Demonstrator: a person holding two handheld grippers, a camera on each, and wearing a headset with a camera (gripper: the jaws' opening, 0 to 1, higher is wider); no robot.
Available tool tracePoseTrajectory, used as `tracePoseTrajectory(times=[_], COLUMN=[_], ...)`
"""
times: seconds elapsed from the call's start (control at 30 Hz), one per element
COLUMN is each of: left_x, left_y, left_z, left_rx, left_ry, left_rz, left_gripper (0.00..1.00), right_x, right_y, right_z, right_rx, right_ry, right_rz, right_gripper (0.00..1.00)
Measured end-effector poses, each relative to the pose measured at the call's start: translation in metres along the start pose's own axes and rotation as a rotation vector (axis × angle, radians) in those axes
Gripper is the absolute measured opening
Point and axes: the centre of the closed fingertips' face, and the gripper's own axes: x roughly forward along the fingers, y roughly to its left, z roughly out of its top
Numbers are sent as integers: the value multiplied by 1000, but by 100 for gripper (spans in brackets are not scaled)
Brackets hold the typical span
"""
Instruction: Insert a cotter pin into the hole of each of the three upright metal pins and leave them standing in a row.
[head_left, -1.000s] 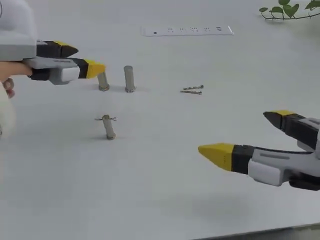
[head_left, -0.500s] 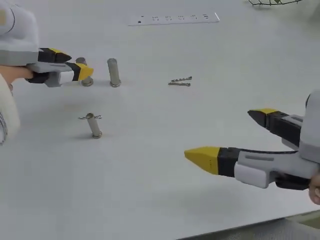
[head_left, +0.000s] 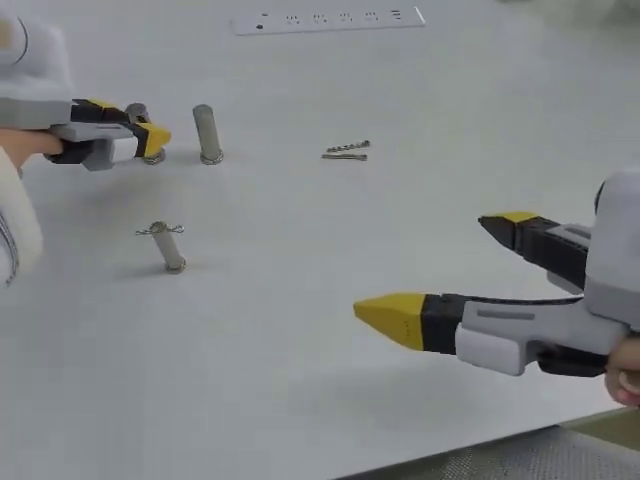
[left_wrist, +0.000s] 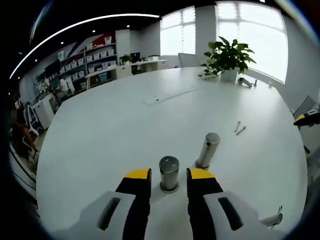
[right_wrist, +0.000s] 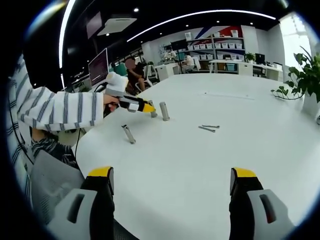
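Two bare metal pins stand upright at the far left, one (head_left: 138, 113) partly behind my left gripper (head_left: 150, 135), the other (head_left: 205, 132) to its right. In the left gripper view the nearer pin (left_wrist: 169, 172) stands just ahead of the open yellow fingertips (left_wrist: 137, 175), and the second pin (left_wrist: 207, 149) is beyond it. A third pin (head_left: 168, 246) with a cotter pin through its top leans closer to me. Two loose cotter pins (head_left: 345, 152) lie mid-table. My right gripper (head_left: 440, 270) hovers wide open and holds nothing at the lower right.
A white power strip (head_left: 330, 18) lies along the far side of the table. The table's front edge (head_left: 470, 445) runs below my right gripper. A striped sleeve (right_wrist: 55, 110) holds the left gripper (right_wrist: 135, 106). A potted plant (left_wrist: 227, 57) stands far off.
The head camera has shifted, so everything sits further left and higher. My left gripper stays at the far-left pin. My right gripper remains open and has drawn back slightly from the loose cotter pins.
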Motion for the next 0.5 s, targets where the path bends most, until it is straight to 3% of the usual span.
tracePoseTrajectory(times=[0.17,0.37,0.5], left_x=[4,6,6], left_y=[-3,0,0], left_z=[-1,0,-1], left_rx=[-22,-11,-41], left_ry=[3,-2,-9], left_rz=[-13,1,-16], left_gripper=[13,10,10], right_x=[0,2,3], right_y=[2,3,6], right_z=[1,1,1], right_rx=[0,2,8], right_ry=[2,8,6], right_rz=[4,9,15], right_gripper=[95,95,94])
